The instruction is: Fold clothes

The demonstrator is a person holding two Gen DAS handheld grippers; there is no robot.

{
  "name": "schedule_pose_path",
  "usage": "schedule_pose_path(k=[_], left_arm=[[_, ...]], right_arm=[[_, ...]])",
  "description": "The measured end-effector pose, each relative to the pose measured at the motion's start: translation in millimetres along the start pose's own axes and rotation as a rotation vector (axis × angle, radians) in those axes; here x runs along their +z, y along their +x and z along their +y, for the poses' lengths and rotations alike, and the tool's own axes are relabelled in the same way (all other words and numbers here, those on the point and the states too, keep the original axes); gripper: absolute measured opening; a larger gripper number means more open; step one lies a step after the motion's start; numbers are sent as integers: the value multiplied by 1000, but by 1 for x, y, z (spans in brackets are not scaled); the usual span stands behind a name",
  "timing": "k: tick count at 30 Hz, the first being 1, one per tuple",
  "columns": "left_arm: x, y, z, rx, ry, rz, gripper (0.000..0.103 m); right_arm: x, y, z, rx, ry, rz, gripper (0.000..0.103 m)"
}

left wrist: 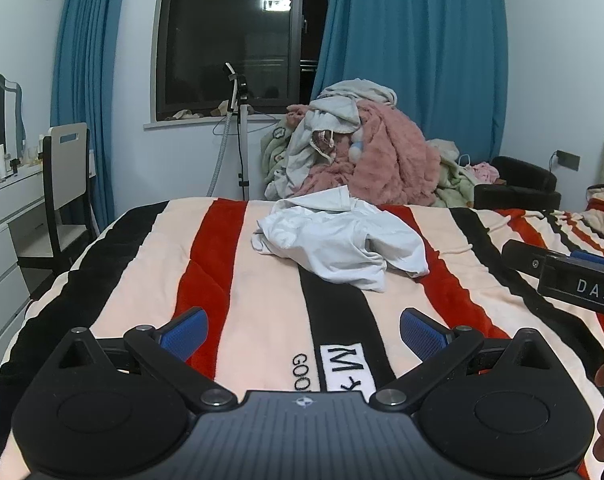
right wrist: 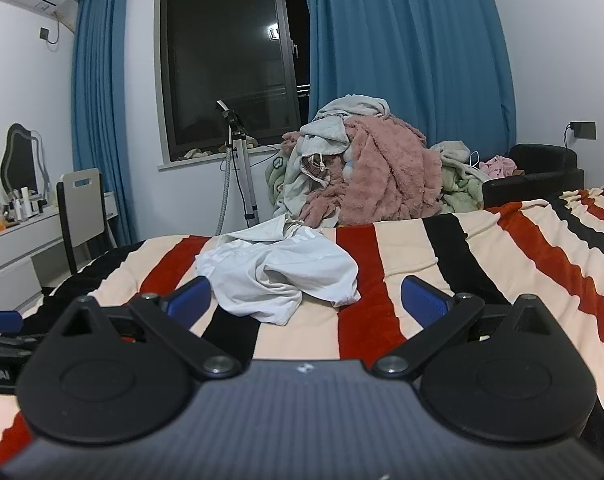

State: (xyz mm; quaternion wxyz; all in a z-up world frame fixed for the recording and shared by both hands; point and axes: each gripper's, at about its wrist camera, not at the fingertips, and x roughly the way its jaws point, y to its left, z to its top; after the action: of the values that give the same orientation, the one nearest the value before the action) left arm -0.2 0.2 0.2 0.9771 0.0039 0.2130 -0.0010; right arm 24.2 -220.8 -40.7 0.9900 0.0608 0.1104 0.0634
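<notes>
the crumpled white cloth shirt (left wrist: pixel 337 240) looks thin and smooth; the striped fuzzy blanket (left wrist: pixel 262 292) looks soft.

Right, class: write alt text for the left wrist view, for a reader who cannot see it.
A crumpled white garment lies on a striped blanket ahead of the open left gripper, which holds nothing. The right gripper enters from the right edge. Behind are a pile of clothes, blue curtains and a dark window.

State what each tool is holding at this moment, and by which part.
Nothing is held. The left tool and right tool are both open, short of the crumpled white garment on the bed.
</notes>
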Motion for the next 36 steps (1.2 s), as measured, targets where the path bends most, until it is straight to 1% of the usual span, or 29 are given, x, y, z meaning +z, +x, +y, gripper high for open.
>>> schedule_pose_path(k=[4,7,11,12,16,18,22,25,29,34,36], left_arm=[[1,-4,7,1,0,-1,103],[-1,-1,-4,12,27,10,103],[-5,6,-6,16,7,18,103],[-3,2,1,10,-4,20,103],[-4,2,0,9,-5,21,103],[-4,5,0,0,-5,31,103],[-8,9,-1,-7,-13,59,102],[-12,13,-4,2,5,58,101],[-16,19,-5,19,4,50,101],[-18,32,-8,4,-27,15,101],[-14,45,-16,7,0,13,101]], right_arm=[[-1,-1,-3,-1,-3,1,103],[-2,-1,-6,-2,-5,2,103],[-3,-2,-9,-4,-9,2,103],[-4,-2,-10,-4,-9,3,103],[-4,1,-14,8,12,15,103],[-4,2,-15,11,25,5,103],[-6,2,-17,-29,31,-23,103],[-6,1,-18,-40,41,-45,103],[-5,1,-19,-62,13,-66,103],[5,5,-24,-68,8,-40,103],[10,6,-31,-83,32,-20,103]])
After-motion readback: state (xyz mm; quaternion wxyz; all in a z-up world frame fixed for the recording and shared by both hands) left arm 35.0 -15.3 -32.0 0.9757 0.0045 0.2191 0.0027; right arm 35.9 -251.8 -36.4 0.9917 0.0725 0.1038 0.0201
